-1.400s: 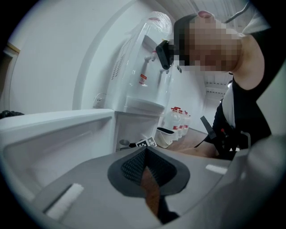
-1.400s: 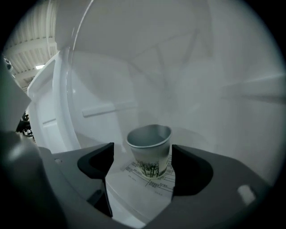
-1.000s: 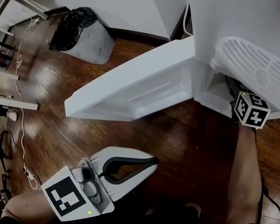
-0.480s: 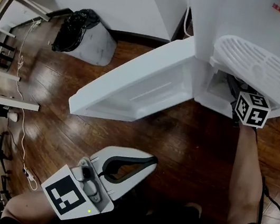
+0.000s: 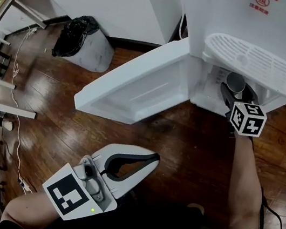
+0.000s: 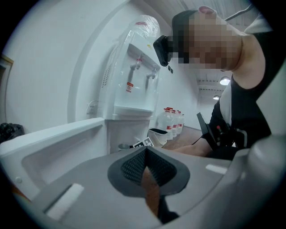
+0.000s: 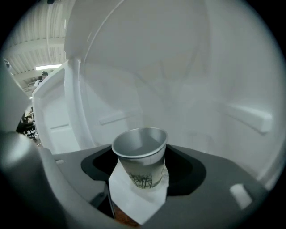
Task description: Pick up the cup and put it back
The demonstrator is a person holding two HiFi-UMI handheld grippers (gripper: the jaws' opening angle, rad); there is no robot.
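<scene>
A paper cup (image 7: 142, 161) with a dark print stands upright between the pads of my right gripper (image 7: 142, 174), which is shut on it. They are inside the white lower cabinet (image 7: 187, 98) of a water dispenser. From the head view the cup (image 5: 235, 82) shows at the cabinet's mouth, under the drip tray (image 5: 261, 66), with the right gripper (image 5: 236, 92) around it. My left gripper (image 5: 152, 160) hangs low over the wooden floor, shut and holding nothing; in the left gripper view (image 6: 145, 154) its pads meet.
The cabinet's white door (image 5: 136, 88) swings open to the left of the right gripper. A bin with a black bag (image 5: 85, 40) stands by the wall. A white cable (image 5: 17, 127) runs along the floor at left. Water bottles (image 6: 174, 121) stand beyond the dispenser.
The head view has shifted, and the cup, hidden under the drip tray before, now shows between the right gripper's jaws. The left gripper has barely moved.
</scene>
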